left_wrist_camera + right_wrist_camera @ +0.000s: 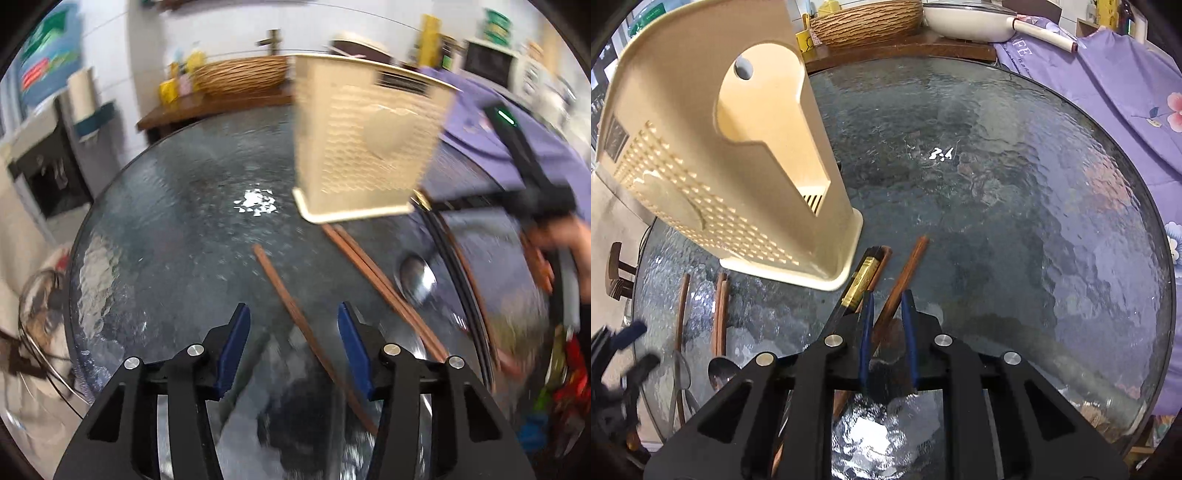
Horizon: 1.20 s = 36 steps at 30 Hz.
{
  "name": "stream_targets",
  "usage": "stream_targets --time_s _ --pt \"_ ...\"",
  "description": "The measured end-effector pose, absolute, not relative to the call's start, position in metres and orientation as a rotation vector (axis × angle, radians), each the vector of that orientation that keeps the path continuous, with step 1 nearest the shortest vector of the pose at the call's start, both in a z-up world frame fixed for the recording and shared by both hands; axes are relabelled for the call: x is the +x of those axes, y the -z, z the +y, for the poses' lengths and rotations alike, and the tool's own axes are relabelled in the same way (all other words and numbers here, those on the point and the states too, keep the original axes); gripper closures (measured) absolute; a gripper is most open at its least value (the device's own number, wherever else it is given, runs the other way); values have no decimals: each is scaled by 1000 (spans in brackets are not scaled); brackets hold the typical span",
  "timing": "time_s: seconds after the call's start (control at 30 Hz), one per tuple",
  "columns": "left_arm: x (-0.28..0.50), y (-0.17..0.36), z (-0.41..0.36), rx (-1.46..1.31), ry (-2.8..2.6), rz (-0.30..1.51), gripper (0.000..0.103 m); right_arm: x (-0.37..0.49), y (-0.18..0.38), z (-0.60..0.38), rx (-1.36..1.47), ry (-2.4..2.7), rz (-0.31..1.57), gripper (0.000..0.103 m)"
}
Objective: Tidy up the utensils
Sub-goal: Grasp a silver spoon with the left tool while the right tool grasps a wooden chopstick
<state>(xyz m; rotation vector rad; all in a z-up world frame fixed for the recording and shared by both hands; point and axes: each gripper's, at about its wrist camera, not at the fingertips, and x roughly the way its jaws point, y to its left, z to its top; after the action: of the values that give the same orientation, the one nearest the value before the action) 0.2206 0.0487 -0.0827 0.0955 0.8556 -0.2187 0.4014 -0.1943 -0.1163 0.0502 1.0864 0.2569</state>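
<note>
On the left, the left gripper [294,347] hangs half open over the glass bench [177,229], straddling a single brown chopstick [295,317] without pinching it; it should settle lower and centre before closing. A pair of chopsticks [373,273] and a spoon [415,277] lie just right of it, the cream utensil holder [365,147] standing beyond. To the right, the right gripper [888,314] is narrowed on a brown chopstick [905,273]; tip it upright over the holder's top. Purple cloth [1108,81] at the far right reads partly "FE".
</note>
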Motion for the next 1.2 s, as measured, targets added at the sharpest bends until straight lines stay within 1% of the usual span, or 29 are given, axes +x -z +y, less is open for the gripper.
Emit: stream_targets --time_s 0.17,0.43,0.5,0.63,0.73,1.1,1.2 --pt "199 94 32 242 264 865 54 397 120 -191 41 -261 1077 87" --pt "210 107 11 318 287 895 55 387 122 -194 83 -293 1089 89" --pt "212 109 8 338 293 892 59 383 122 -195 89 -297 1088 88" --pt "221 109 2 389 300 884 62 384 123 -199 86 -300 1086 88" --pt "224 109 -1 397 320 889 67 382 123 -201 93 -300 1096 88" --pt "224 109 -4 376 323 905 68 370 123 -195 60 -289 1114 89" --pt "224 109 -4 355 323 906 68 371 123 -195 94 -290 1115 89"
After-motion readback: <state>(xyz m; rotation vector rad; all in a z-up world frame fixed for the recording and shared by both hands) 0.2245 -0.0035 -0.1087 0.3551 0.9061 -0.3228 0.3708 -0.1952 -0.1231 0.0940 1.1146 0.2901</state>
